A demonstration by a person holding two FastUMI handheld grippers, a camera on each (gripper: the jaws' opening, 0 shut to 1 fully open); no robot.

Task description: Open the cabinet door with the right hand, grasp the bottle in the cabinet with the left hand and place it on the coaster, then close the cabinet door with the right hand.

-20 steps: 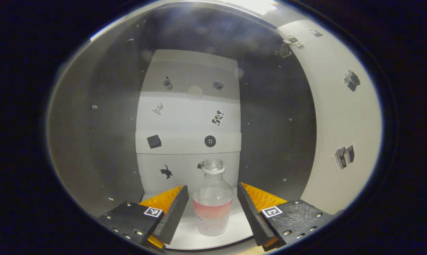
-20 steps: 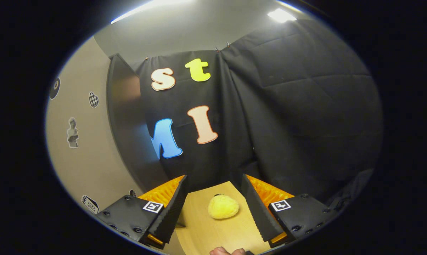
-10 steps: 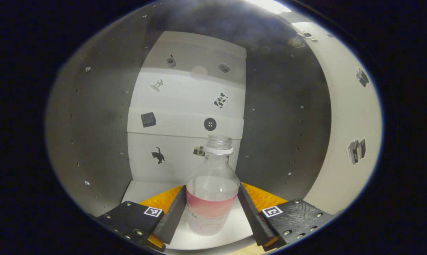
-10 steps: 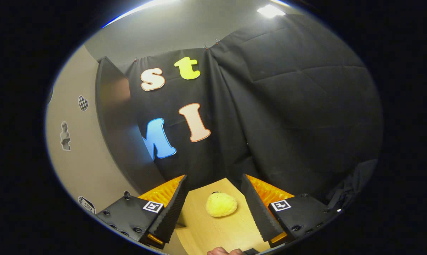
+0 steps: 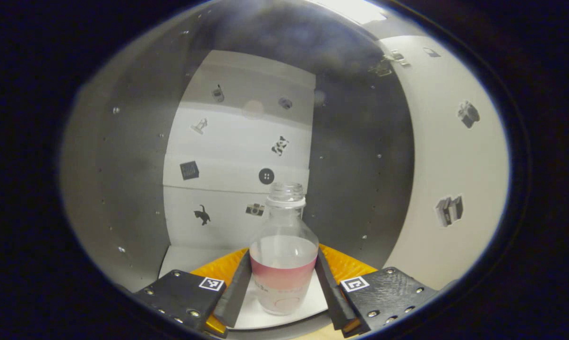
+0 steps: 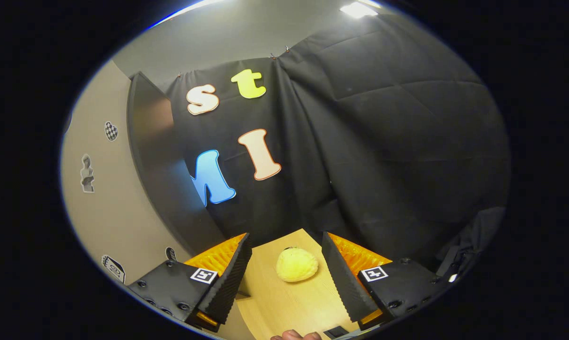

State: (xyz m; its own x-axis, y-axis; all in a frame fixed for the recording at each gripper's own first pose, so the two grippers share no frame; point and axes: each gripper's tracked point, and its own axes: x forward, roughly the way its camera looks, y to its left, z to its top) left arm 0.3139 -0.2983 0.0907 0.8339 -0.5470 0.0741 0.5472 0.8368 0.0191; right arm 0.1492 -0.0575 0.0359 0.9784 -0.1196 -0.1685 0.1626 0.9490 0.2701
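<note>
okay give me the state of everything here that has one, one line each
Cabinet door: open.
Bottle: upright in the cabinet, no cap, clamped.
Left hand-held gripper: shut on the bottle.
Right hand-held gripper: open, empty, above the table.

In the left gripper view, the bottle [image 5: 284, 255] stands upright on the cabinet floor [image 5: 190, 257], inside the cabinet, between the two fingers of the left gripper [image 5: 284, 288], which touch it on either side. Behind the bottle rises the back wall [image 5: 237, 156], with side walls to the left and right. The open cabinet door [image 5: 449, 160] stands at the far right.

In the right gripper view, a round plush object [image 6: 297, 265] lies on the table [image 6: 284, 302], ahead of and between the spread fingers of the right gripper [image 6: 286, 276]. The door panel [image 6: 109, 198] stands to the left, and the cloth wall [image 6: 383, 141] hangs behind the table.
</note>
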